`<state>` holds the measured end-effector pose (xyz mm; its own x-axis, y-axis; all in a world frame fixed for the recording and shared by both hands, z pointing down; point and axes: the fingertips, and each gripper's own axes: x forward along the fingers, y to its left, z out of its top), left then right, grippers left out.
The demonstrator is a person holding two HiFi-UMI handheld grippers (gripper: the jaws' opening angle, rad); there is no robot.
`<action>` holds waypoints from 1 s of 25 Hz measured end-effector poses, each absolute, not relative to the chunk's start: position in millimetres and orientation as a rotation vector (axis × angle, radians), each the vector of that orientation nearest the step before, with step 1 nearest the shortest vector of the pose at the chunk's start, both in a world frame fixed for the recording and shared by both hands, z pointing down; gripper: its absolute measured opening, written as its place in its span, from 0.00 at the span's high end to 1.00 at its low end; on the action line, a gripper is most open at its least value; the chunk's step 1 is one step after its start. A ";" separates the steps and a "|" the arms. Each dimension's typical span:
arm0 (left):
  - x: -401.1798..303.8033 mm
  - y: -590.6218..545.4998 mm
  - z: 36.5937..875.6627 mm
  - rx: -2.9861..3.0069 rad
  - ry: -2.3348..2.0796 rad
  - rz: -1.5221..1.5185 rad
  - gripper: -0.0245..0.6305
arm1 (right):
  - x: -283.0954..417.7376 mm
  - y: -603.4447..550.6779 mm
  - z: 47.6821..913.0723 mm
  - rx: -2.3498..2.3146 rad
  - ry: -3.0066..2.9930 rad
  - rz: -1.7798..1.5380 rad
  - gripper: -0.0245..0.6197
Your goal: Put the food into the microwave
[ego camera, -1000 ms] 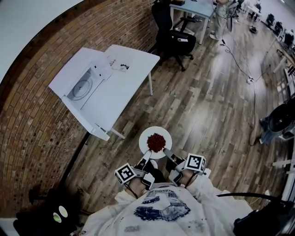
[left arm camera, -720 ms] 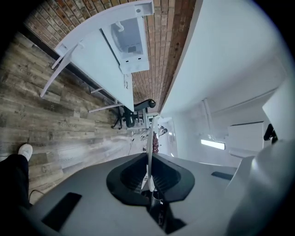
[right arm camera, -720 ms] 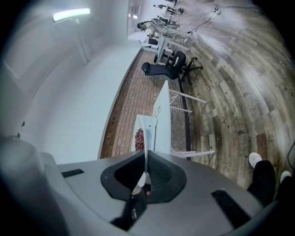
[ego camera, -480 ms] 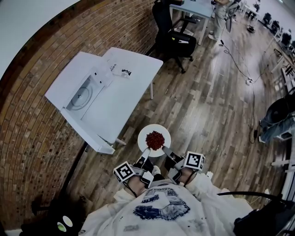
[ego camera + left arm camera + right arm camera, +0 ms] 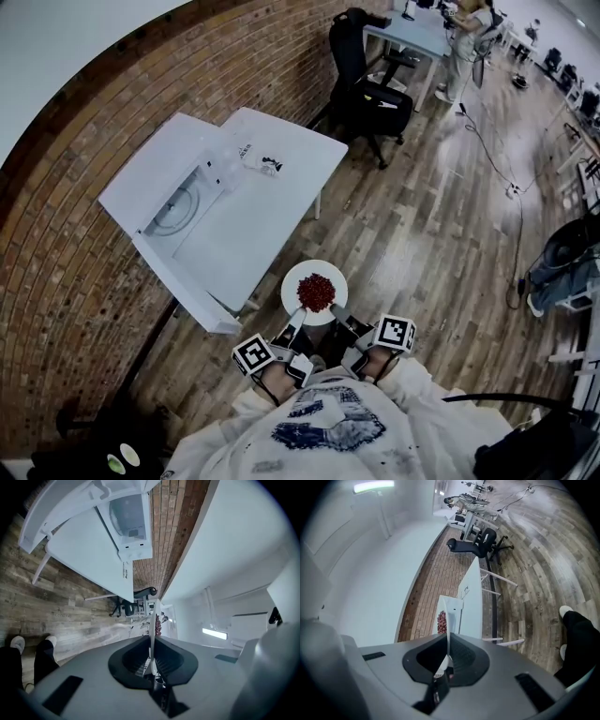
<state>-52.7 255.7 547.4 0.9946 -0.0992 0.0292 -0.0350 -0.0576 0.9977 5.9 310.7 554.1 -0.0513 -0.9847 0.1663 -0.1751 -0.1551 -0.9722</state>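
Plate (image 5: 292, 298) closer to table (image 5: 246, 225), red food (image 5: 316, 292) heaped

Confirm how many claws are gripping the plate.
2. The left claw pinches the plate's near-left rim. The right claw pinches its near-right rim. The food sits heaped on the plate beyond them.

The left gripper (image 5: 152, 665) has its jaws clamped on the thin rim of a white plate (image 5: 153, 634), seen edge-on, with red food (image 5: 158, 626) on it. Beyond, a white microwave (image 5: 131, 522) stands on a white surface (image 5: 89, 550) over wood floor (image 5: 47, 606).
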 end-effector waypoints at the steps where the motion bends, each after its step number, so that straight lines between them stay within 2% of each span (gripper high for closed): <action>1: -52.5 249.2 550.5 1.638 -0.123 -0.046 0.92 | 7.7 304.3 554.5 -1.421 1.312 -1.302 0.93; 20: 13.7 131.9 563.7 1.603 -0.412 -0.194 0.92 | 87.4 167.6 561.6 -1.239 1.481 -1.535 0.93; 25: 28.0 103.5 557.1 1.563 -0.490 -0.318 0.92 | 105.8 131.5 564.6 -1.200 1.620 -1.610 0.93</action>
